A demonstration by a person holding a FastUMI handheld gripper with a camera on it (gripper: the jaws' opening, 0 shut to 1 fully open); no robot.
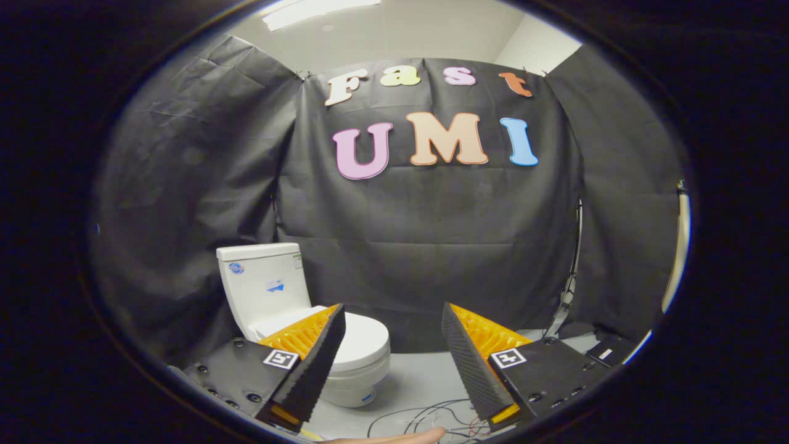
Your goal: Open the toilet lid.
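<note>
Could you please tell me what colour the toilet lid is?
White, seen in the gripper view: the closed toilet lid lies beyond the open gripper.

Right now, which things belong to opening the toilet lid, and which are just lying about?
For the job: toilet, its closed lid, the open gripper, empty, short of the toilet.

Lying about: loose cables on the floor, a hose by the wall.

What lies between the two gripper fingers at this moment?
Nothing is held: the gripper is open. The gripper view shows bare grey floor and loose cables in the gap; the closed toilet sits behind the left finger.
</note>
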